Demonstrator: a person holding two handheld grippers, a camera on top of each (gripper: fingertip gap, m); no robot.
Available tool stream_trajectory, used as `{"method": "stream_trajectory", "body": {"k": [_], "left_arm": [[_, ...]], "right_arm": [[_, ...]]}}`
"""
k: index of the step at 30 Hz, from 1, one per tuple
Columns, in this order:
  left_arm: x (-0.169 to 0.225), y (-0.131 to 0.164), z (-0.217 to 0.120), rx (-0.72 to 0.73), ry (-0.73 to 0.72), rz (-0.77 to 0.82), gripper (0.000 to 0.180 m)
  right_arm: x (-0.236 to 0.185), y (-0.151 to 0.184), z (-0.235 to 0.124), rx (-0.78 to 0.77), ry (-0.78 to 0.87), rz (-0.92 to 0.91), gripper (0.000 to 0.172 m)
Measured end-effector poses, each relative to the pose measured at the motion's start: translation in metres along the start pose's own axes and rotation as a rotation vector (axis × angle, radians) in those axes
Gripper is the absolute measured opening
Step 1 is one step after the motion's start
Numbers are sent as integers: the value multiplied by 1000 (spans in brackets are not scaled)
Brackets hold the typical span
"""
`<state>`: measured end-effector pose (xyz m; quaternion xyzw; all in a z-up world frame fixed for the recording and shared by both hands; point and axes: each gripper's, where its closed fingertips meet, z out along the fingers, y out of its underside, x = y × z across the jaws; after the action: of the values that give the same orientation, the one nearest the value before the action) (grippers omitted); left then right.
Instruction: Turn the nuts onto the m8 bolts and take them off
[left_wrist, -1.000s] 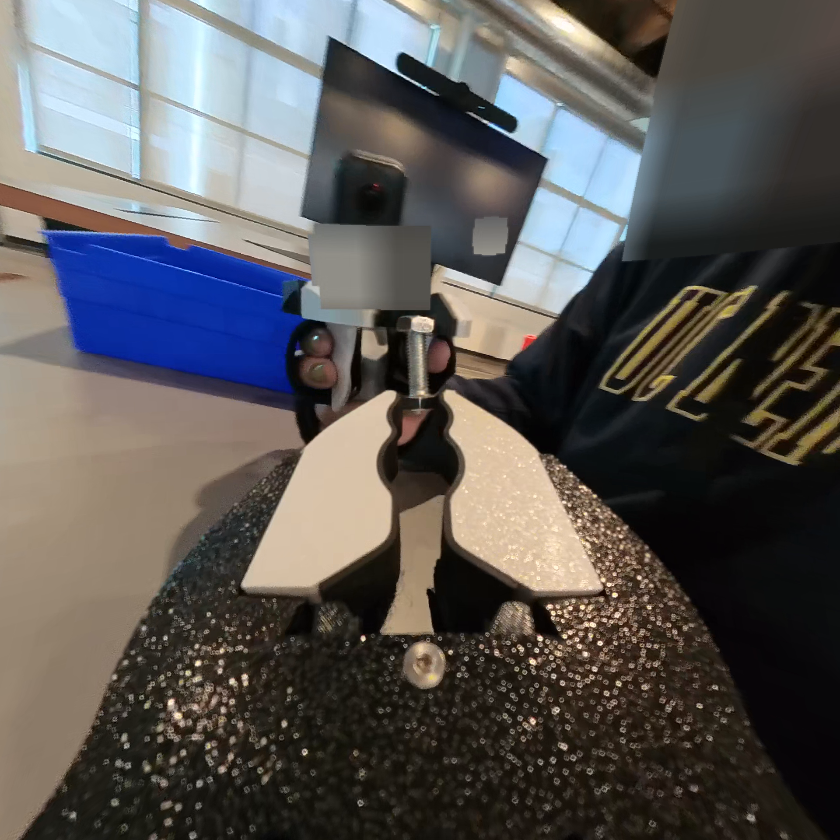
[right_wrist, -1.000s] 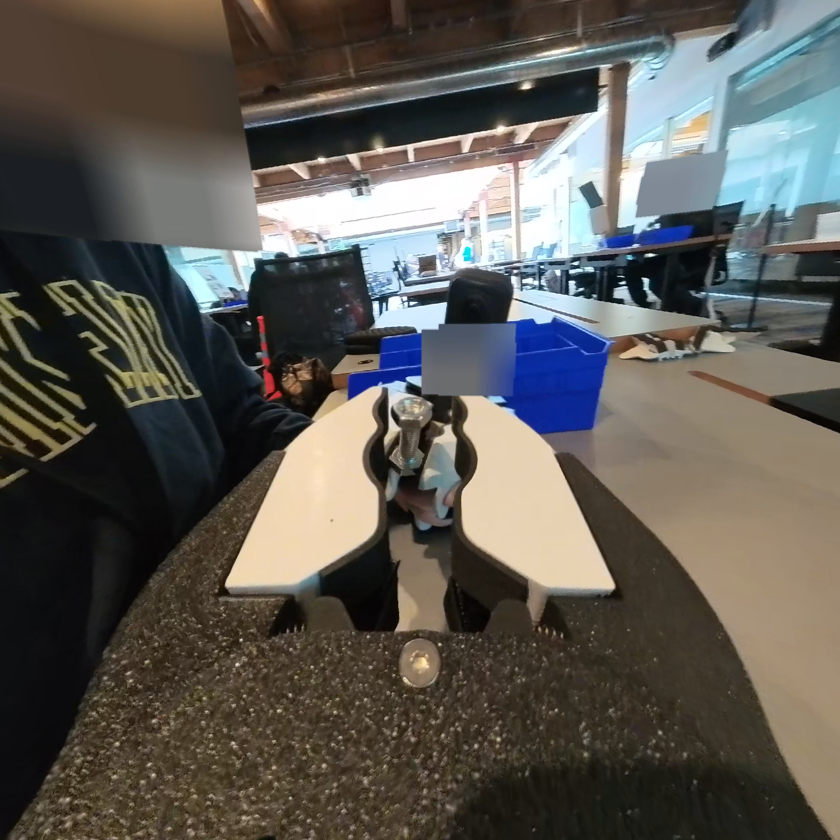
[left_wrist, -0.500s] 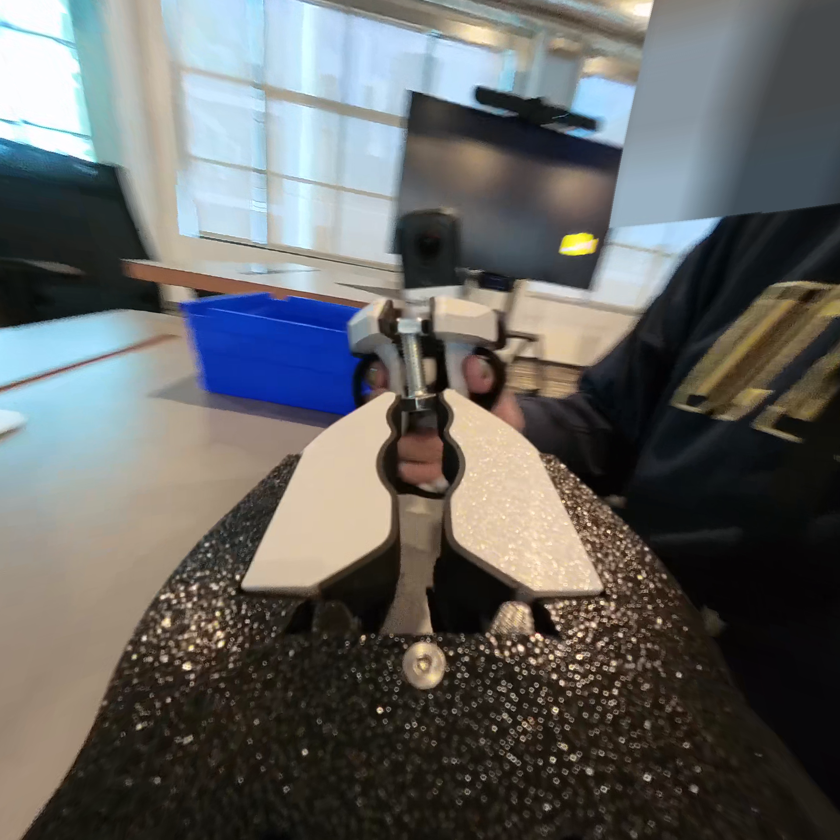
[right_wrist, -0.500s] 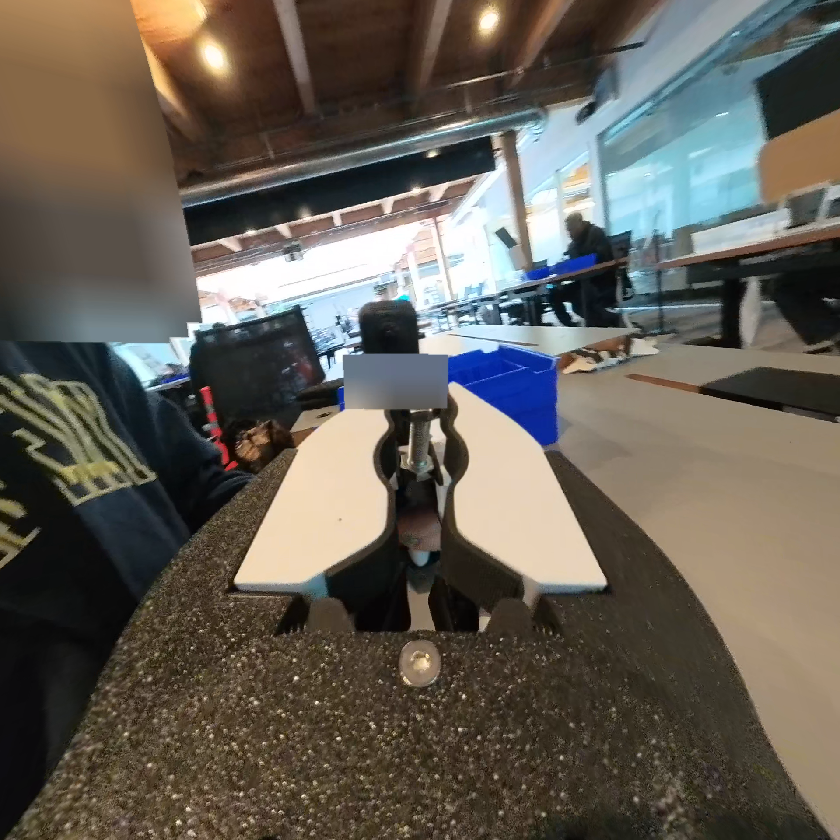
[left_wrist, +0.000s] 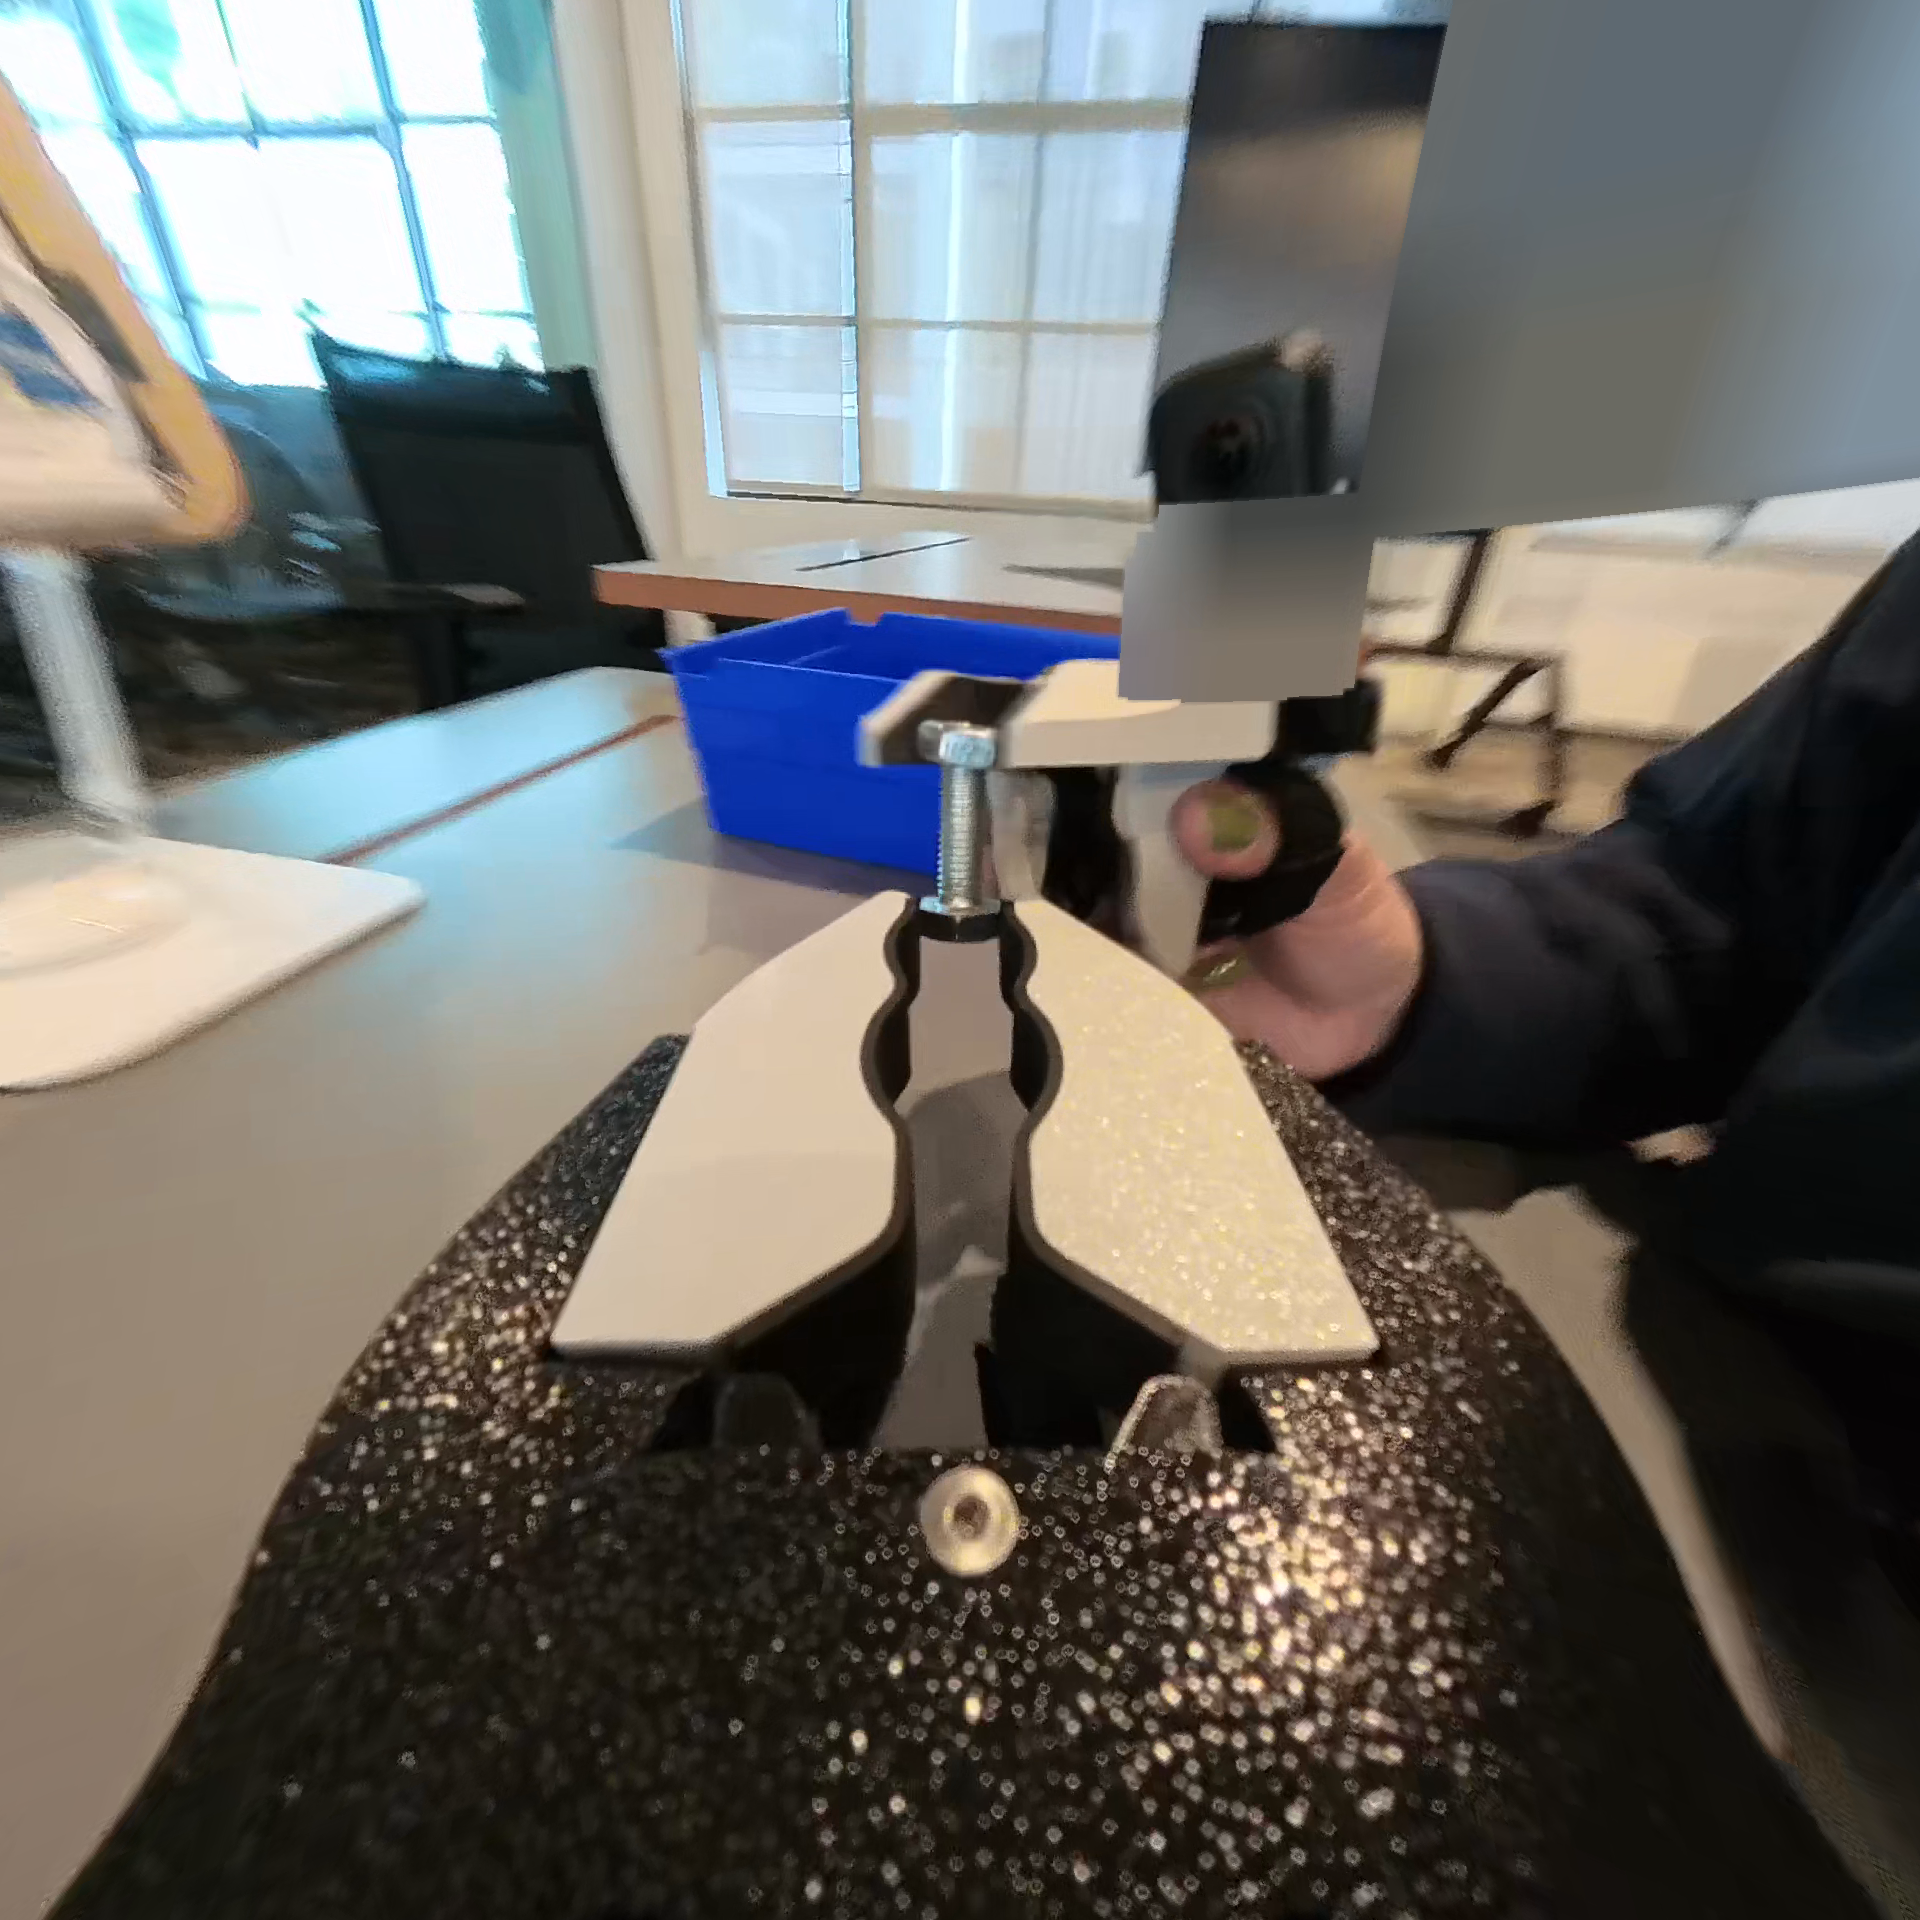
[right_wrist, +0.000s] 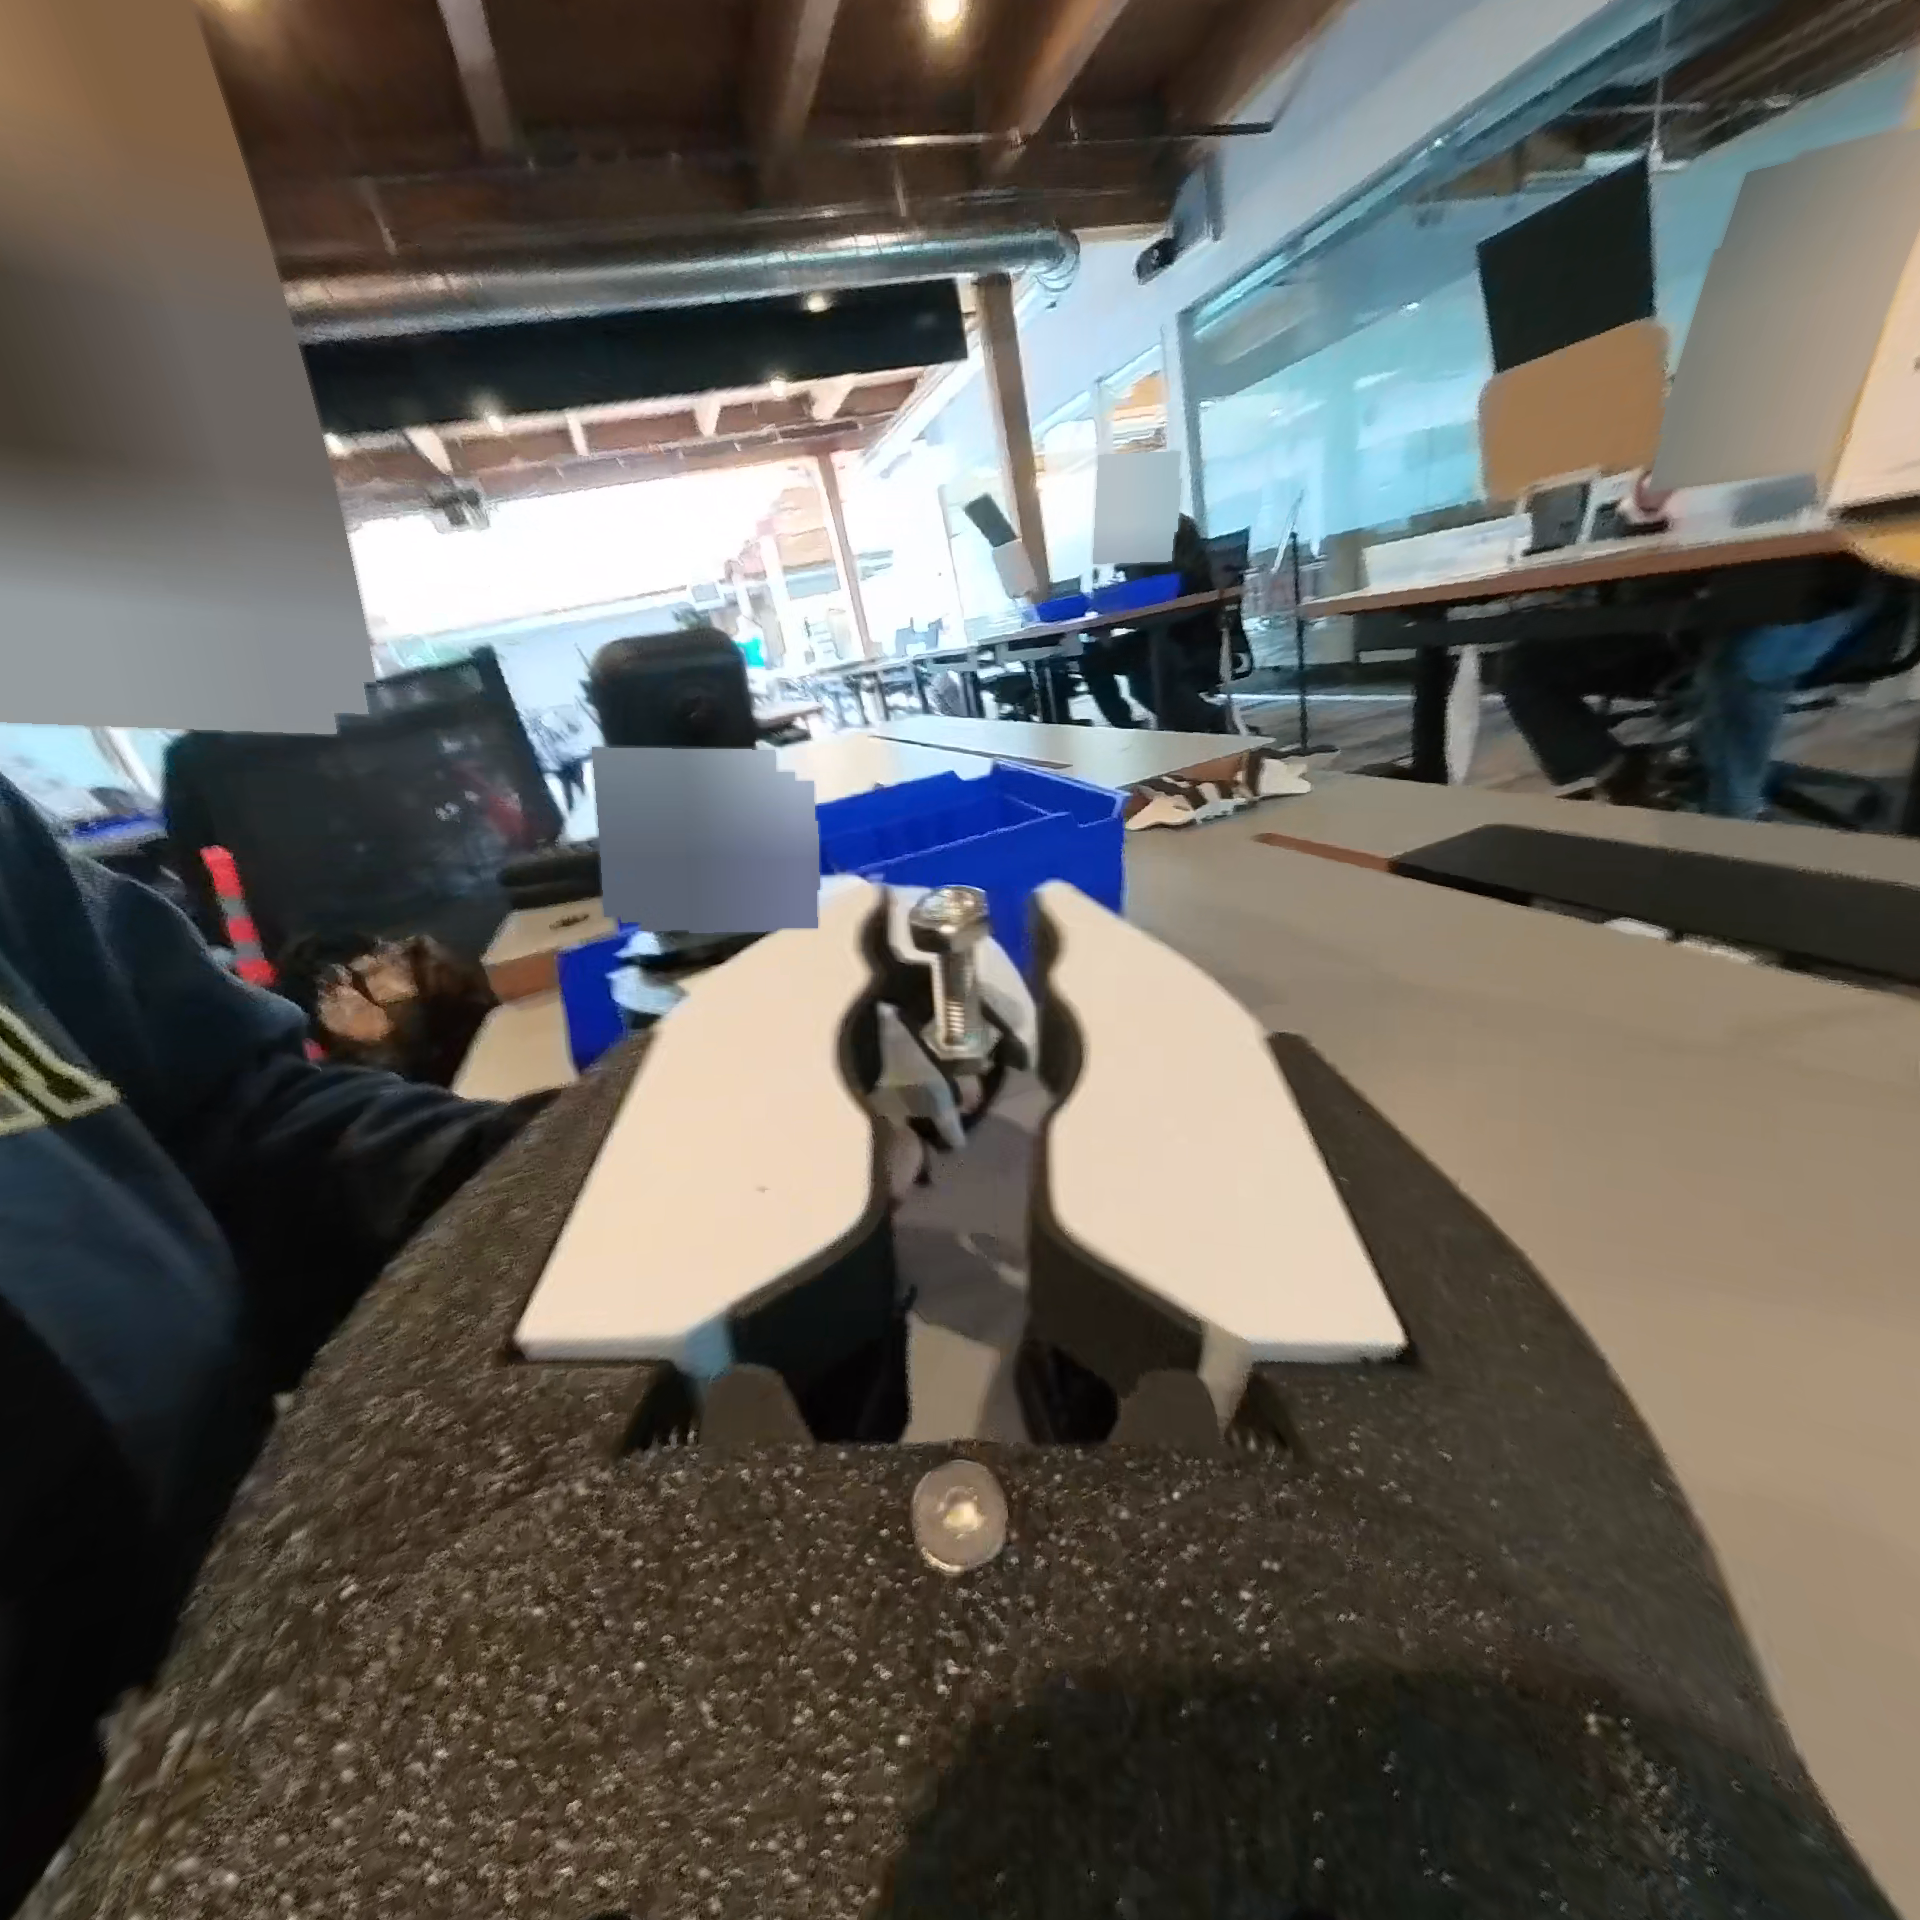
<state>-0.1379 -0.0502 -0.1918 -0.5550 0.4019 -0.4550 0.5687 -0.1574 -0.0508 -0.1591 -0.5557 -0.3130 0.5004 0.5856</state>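
My left gripper is shut on a silver nut at its fingertips. A silver bolt stands upright in the nut, with its head on top. My right gripper is open, and the bolt's head stands between its pads with a gap on the right side. In the left wrist view the right gripper reaches in from the right at the height of the bolt head. In the right wrist view the nut sits low on the bolt, in the left gripper's white fingers.
A blue bin stands on the grey table behind the bolt; it also shows in the right wrist view. A white stand base is at the left. A black mat lies at the right. The person's hand grips the right handle.
The right gripper's pads closed on the bolt head half a second ago and have now opened again. Both grippers swung round, so the background has shifted. The left gripper kept its hold on the nut.
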Motion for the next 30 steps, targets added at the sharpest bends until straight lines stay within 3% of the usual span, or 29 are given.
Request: {"method": "stream_trajectory", "body": {"k": [2, 6, 13, 20, 22, 30], "left_arm": [[-4, -1, -3, -16, -37, 76, 14], [-9, 3, -6, -96, -117, 242, 14], [-4, 3, -5, -114, -104, 257, 14], [22, -3, -12, -59, 175, 105, 13], [24, -2, -11, -52, 207, 72, 13], [5, 2, -2, -59, -28, 118, 14]], "right_arm": [[-1, 0, 1, -33, -8, -56, 34], [-5, 4, 2, -98, 18, -181, 27], [-2, 11, 4, -152, 36, -221, 15], [-26, 10, -2, -157, -242, -160, 16], [-26, 10, -3, -156, -255, -144, 16], [-2, 8, 3, -67, -13, -57, 16]]}}
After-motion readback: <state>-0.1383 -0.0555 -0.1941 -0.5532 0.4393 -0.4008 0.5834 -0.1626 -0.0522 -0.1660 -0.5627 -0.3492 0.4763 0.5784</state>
